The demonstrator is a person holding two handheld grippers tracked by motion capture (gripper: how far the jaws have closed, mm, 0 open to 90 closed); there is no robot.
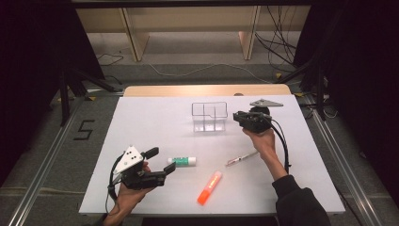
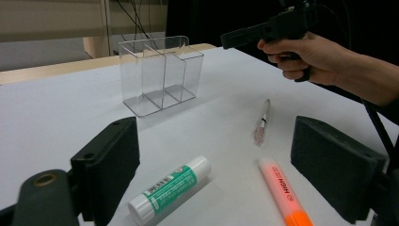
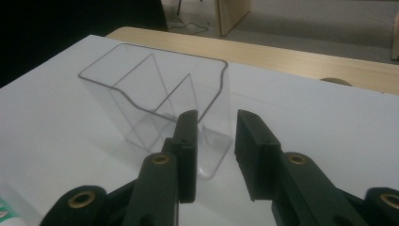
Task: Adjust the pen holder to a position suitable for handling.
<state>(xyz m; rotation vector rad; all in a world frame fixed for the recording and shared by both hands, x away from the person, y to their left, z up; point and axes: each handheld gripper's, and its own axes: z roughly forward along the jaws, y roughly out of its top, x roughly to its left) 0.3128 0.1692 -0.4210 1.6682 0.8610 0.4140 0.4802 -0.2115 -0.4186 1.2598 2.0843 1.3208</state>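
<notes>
**A:** The clear organizer (image 1: 210,117), where is it relative to the right tool (image 1: 237,116)?

**B:** Just ahead of its tips. In the right gripper view the clear organizer (image 3: 155,106) stands upright on the white tabletop (image 3: 56,141) straight beyond the right tool (image 3: 215,141), close, with a bare strip of tabletop between. Its three compartments look empty.

**A:** How wide is that tool?

**B:** Partly open, a narrow gap between the pads, nothing in it. It touches nothing; in the left gripper view the right tool (image 2: 225,40) is held in the air, off to one side of the organizer (image 2: 160,73).

**A:** And the left tool (image 1: 160,160)?

**B:** Spread wide, empty. In its own view the left tool (image 2: 214,162) looks across the tabletop with a green-and-white glue stick (image 2: 170,188) lying between its jaws, nearer the left pad but not touching either. An orange highlighter (image 2: 284,193) lies just inside the right jaw, also untouched.

**A:** Anything farther out?

**B:** A thin pen (image 2: 262,121) lies ahead of the left tool, between it and the organizer. From the high view the glue stick (image 1: 182,161) sits just in front of the left tool's tips, the highlighter (image 1: 210,187) lies beside it toward the person's right, and the pen (image 1: 241,158) lies close to the right forearm.
</notes>
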